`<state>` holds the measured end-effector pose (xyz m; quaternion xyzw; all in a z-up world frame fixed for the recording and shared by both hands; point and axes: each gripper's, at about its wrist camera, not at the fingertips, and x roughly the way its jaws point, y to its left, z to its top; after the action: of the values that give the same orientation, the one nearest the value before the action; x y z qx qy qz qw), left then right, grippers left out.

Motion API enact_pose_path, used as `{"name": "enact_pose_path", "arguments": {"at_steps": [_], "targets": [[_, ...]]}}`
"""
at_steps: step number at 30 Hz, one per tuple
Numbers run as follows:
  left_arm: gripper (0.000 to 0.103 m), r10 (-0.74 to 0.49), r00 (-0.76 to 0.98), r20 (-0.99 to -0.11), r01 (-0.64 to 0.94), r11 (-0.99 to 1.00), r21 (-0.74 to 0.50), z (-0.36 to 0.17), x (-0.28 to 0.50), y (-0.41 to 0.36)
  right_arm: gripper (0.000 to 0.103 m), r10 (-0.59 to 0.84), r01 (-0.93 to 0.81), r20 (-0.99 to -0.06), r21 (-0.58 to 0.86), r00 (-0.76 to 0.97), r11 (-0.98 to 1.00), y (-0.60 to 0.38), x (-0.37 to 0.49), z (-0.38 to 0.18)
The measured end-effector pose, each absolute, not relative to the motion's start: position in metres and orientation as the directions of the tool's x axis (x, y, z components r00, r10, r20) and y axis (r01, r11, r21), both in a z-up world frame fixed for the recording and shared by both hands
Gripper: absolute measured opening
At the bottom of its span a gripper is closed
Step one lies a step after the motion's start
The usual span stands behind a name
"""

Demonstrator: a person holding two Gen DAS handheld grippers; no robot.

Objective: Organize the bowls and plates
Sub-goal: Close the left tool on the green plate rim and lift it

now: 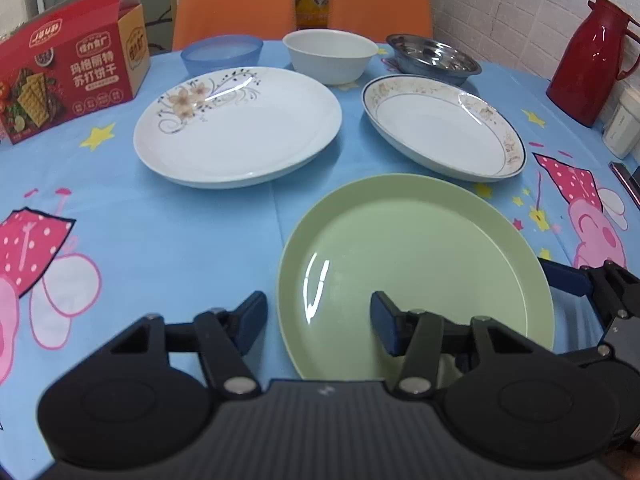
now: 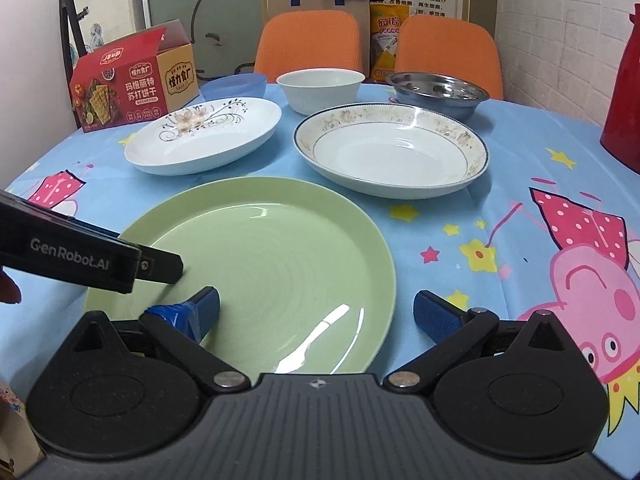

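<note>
Straddling the green plate's (image 1: 416,276) rim at 9 o'clock, the left hand-held gripper (image 1: 318,322) stood unclenched; the right hand-held gripper (image 2: 316,314) gaped over its 3 o'clock rim, likely readying a two-sided lift from the desk (image 1: 180,240).

We see a green plate (image 1: 416,264) on a blue cartoon cloth (image 1: 160,216). At eleven o'clock sits a white plate (image 1: 236,124) with flowers. At one o'clock, a white plate with a blue rim (image 1: 444,128). A red jug (image 1: 592,60) stands at two.
</note>
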<state>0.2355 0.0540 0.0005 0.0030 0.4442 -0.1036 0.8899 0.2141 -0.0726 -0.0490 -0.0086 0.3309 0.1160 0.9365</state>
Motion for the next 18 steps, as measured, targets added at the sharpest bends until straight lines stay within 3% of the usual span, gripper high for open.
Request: {"name": "enact_pose_path", "arguments": {"at_steps": [3,6,11,18], "targets": [[0.048,-0.172,0.600,-0.782,0.183,0.980,-0.075,0.000,0.233,0.052,0.089,0.231,-0.248,-0.569,0.048,0.790,0.968,-0.066,0.205,-0.056],[0.038,-0.165,0.594,-0.787,0.174,0.982,-0.075,0.003,0.232,0.051,0.087,0.220,-0.230,-0.567,0.055,0.794,0.972,-0.065,0.205,-0.054],[0.038,-0.138,0.642,-0.754,0.147,0.988,-0.056,0.022,0.221,0.061,0.087,0.234,-0.221,-0.527,0.088,0.817,0.971,-0.057,0.194,-0.039],[0.038,-0.078,0.616,-0.784,0.027,0.997,-0.078,0.015,0.203,0.114,0.087,0.334,-0.304,-0.513,0.144,0.791,0.942,-0.020,0.193,-0.033]]}}
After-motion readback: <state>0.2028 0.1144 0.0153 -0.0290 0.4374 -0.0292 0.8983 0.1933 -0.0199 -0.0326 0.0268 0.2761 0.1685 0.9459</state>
